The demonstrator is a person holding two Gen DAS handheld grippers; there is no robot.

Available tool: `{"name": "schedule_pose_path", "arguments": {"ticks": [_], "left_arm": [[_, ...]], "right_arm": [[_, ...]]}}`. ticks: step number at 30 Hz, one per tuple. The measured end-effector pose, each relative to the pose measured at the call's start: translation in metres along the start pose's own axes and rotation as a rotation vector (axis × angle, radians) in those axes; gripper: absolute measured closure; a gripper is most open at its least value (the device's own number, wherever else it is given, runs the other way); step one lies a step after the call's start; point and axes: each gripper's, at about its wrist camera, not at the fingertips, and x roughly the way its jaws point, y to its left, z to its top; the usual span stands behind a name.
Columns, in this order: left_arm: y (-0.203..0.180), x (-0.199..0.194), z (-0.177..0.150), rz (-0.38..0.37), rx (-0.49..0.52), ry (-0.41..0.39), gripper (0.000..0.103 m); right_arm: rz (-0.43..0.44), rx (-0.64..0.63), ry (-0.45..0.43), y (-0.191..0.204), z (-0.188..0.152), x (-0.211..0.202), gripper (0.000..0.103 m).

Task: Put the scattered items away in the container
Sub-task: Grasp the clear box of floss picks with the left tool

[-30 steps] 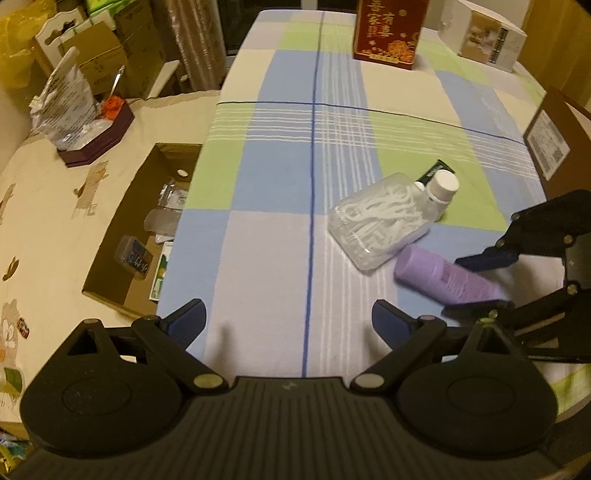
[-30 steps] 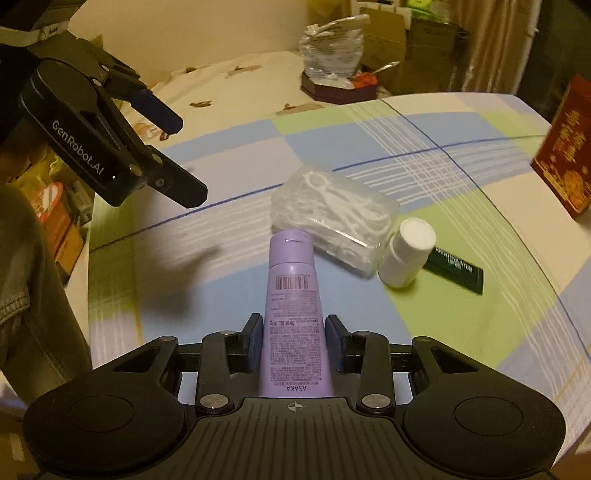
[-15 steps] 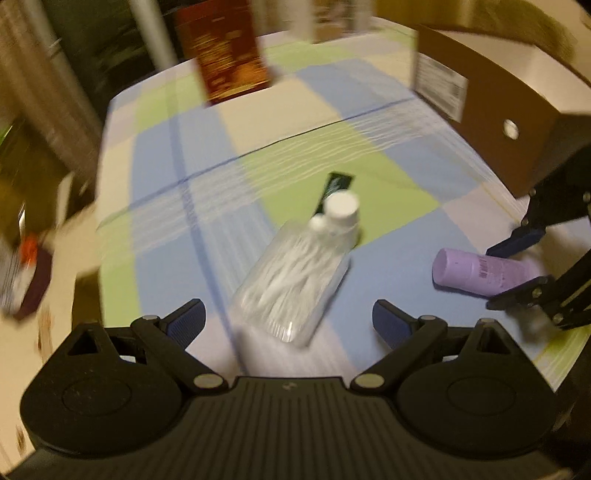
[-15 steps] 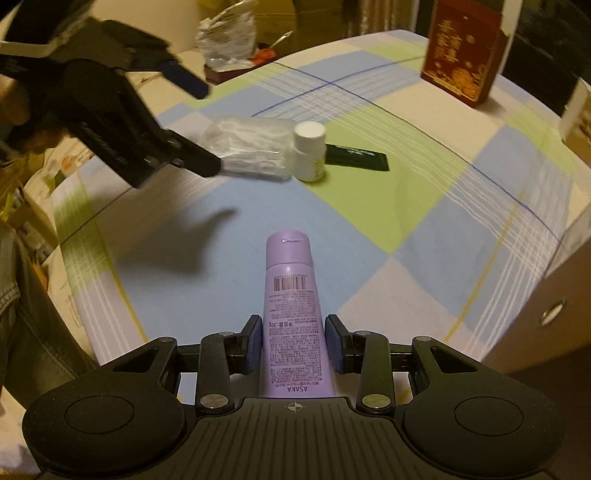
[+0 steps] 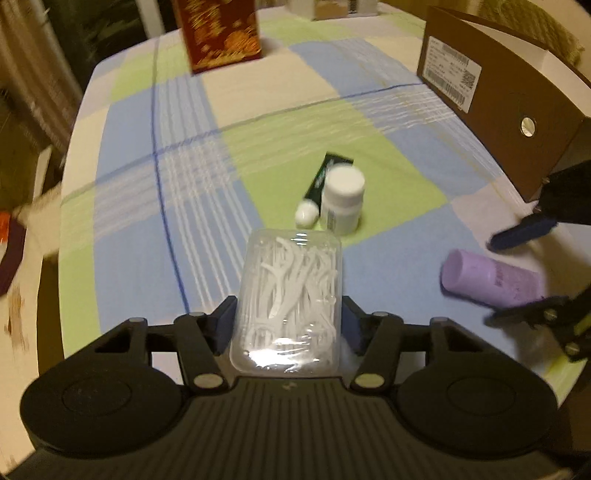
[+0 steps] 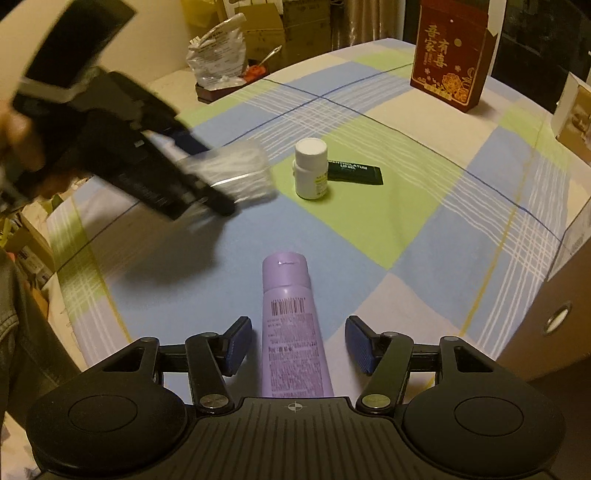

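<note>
A clear plastic box of white floss picks (image 5: pixel 288 295) sits between the fingers of my left gripper (image 5: pixel 288 318), which is shut on its sides. The right wrist view shows the same box (image 6: pixel 236 173) blurred, in the left gripper's hold. A purple tube (image 6: pixel 291 332) lies on the checked cloth between the fingers of my right gripper (image 6: pixel 299 341), which is open with a gap on each side. A white bottle (image 5: pixel 341 203) stands upright mid-table, with a dark green lip gel tube (image 5: pixel 325 177) lying beside it.
A brown cardboard box (image 5: pixel 517 110) with a shipping label stands at the table's right edge. A red printed box (image 5: pixel 221 33) stands at the far end. The checked tablecloth (image 5: pixel 184 184) ends on the left, with clutter beyond. A hand and a denim sleeve (image 6: pixel 11 314) are at the left.
My left gripper swung right, moved onto the floss pick box and shut on it. My right gripper opened and let go of the purple tube.
</note>
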Motion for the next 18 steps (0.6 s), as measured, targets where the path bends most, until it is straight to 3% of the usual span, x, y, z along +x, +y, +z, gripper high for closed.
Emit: {"name": "schedule_pose_path", "arguments": {"ticks": [3, 5, 6, 8, 13, 18], "left_arm": [[-0.004, -0.005, -0.007, 0.006, -0.042, 0.019, 0.049], [-0.002, -0.003, -0.007, 0.012, -0.076, 0.02, 0.043], [-0.001, -0.001, -0.006, 0.013, -0.095, 0.019, 0.042], [-0.002, 0.0, -0.004, 0.015, -0.114, 0.014, 0.047], [-0.018, -0.006, -0.009, 0.03, -0.105, 0.036, 0.05], [-0.034, -0.032, -0.015, 0.042, -0.141, 0.028, 0.05]], "right_arm": [[-0.024, -0.034, -0.003, 0.005, -0.001, 0.006, 0.04], [-0.03, -0.025, 0.001, 0.005, 0.0, 0.008, 0.042], [-0.033, -0.035, -0.003, 0.007, 0.0, 0.008, 0.055], [-0.025, -0.065, -0.008, 0.01, -0.001, 0.007, 0.067], [-0.034, -0.045, 0.008, 0.01, -0.006, 0.003, 0.068], [0.02, 0.08, -0.018, 0.0, -0.018, -0.024, 0.068]]}}
